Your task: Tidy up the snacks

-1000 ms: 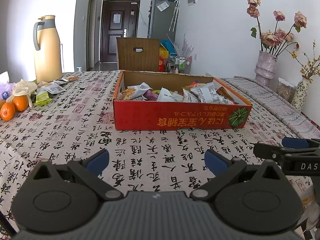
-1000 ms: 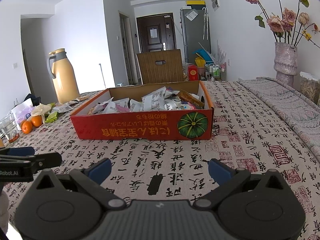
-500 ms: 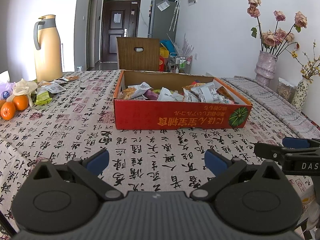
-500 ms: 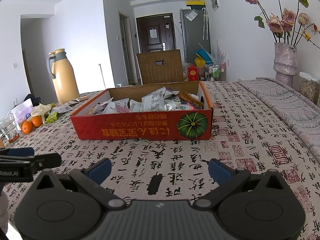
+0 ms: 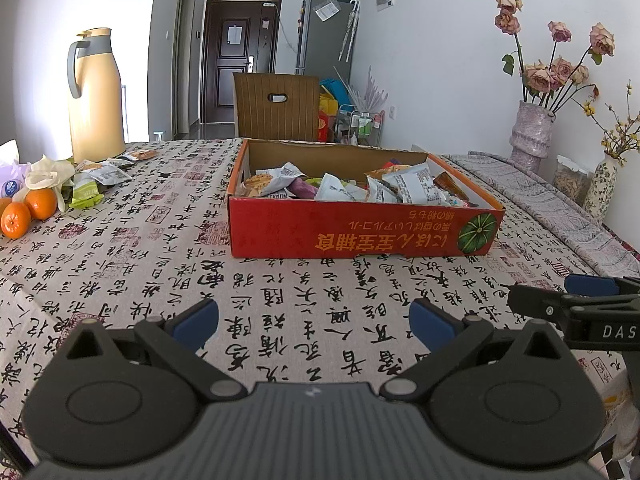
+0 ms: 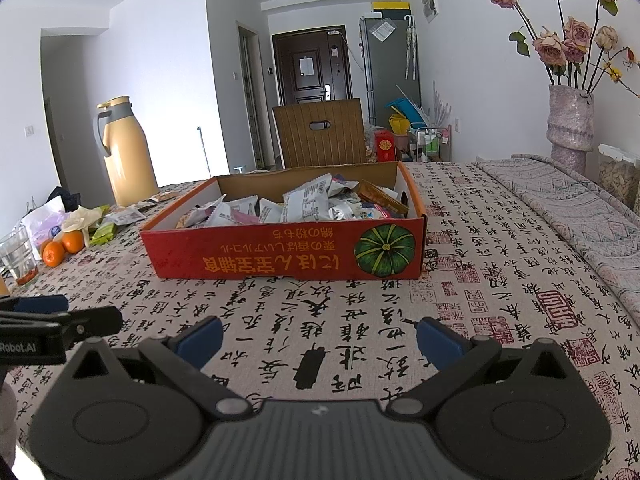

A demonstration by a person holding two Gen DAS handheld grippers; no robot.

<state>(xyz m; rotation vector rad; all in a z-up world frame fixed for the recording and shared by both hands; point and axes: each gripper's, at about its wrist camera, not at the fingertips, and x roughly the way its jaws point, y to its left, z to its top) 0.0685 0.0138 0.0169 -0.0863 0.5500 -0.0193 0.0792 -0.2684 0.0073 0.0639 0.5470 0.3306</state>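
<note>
Far left: oranges [image 5: 28, 211], loose snack packets [image 5: 105, 172], yellow thermos [image 5: 96, 96] on the table [image 5: 160, 280]. Left gripper [image 5: 314, 322] near edge, jaws wide apart, empty. Centre: red box [image 5: 360, 232] full of snack packets. Right gripper [image 6: 318, 338] also spread, empty, near side of box. Far right: vase [image 6: 570, 124].

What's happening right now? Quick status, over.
Left gripper open, right gripper open, both empty. Snack box ahead, full, untouched. Bare tablecloth between, nothing blocking.
</note>
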